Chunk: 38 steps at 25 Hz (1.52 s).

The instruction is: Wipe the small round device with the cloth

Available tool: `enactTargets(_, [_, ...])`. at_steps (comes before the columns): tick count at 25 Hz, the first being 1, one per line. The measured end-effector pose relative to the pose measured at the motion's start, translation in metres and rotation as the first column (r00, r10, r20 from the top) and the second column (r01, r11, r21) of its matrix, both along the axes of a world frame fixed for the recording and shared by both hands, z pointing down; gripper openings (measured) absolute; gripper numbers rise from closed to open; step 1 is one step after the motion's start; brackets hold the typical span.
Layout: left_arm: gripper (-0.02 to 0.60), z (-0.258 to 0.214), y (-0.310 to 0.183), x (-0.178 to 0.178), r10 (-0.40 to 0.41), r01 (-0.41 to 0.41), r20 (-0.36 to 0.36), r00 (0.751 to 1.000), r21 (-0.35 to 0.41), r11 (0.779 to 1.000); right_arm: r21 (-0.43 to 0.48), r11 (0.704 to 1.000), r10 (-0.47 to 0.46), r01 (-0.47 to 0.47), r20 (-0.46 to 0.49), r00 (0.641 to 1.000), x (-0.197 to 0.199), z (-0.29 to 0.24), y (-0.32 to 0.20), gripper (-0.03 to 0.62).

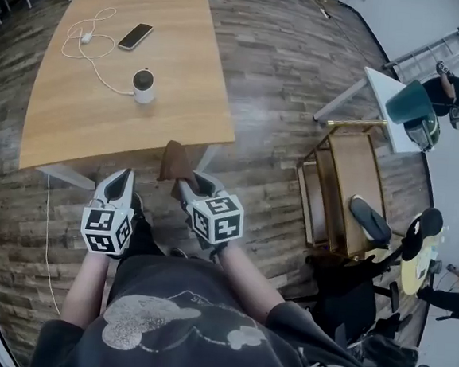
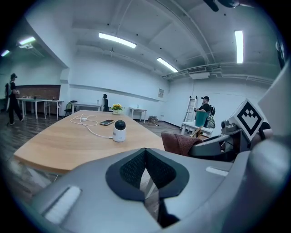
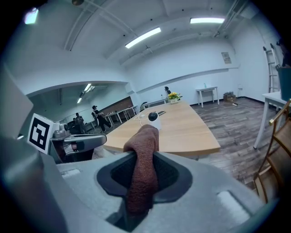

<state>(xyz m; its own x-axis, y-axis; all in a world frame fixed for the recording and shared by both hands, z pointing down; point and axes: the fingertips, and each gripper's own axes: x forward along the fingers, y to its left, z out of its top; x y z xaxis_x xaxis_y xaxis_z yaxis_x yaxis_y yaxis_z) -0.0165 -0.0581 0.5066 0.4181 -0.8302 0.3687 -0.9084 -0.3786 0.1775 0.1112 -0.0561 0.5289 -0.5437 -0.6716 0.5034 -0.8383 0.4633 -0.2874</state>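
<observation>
Right gripper: jaws clamped on a brown cloth, which stands up out of the grip in a folded hump. Left gripper: jaws closed together, nothing between them. Both are held off the near edge of the wooden table, over the floor, side by side and near each other.

Small round device: upright on the table, toward its middle and well back from the near edge. A white cable runs from it toward the table's far left part, where a phone also lies. The device is well apart from both grippers, and the cloth does not touch it.

Step in hand, as judged: the cloth is secured and the approach to the table comes next. No wiping has begun.

Next move, as judged: carry the right gripper forward over the table's near edge and lower the cloth's free fold onto the device's dark upper part. The device looks light, so the left gripper may need to open and steady its white base. The cable on the table's far side should be kept clear.
</observation>
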Motion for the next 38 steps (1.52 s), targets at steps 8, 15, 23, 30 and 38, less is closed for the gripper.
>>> enactTargets(8, [0.02, -0.002, 0.071, 0.023, -0.055, 0.055, 0.01, 0.998, -0.008, 0.998, -0.037, 0.999, -0.022, 0.023, 0.018, 1.0, 0.036, 0.014, 0.065, 0.078])
enactTargets(15, [0.02, -0.001, 0.091, 0.028, -0.057, 0.057, 0.022, 0.998, -0.026, 0.998, -0.046, 0.999, -0.024, 0.026, 0.046, 0.999, 0.04, 0.02, 0.089, 0.078])
enactTargets(23, [0.02, -0.004, 0.106, 0.031, -0.049, 0.049, -0.01, 0.999, -0.034, 0.998, -0.073, 0.997, -0.037, 0.039, 0.024, 0.999, 0.035, 0.022, 0.108, 0.078])
enactTargets(30, [0.02, -0.003, 0.139, 0.009, -0.061, 0.06, -0.017, 0.998, -0.039, 0.997, -0.07, 0.997, -0.03, 0.032, 0.021, 0.999, 0.018, 0.018, 0.134, 0.078])
enactTargets(38, [0.02, -0.016, 0.176, -0.019, -0.072, 0.072, -0.025, 0.997, -0.005, 0.997, -0.037, 0.999, -0.029, 0.03, 0.007, 1.0, -0.003, 0.007, 0.167, 0.078])
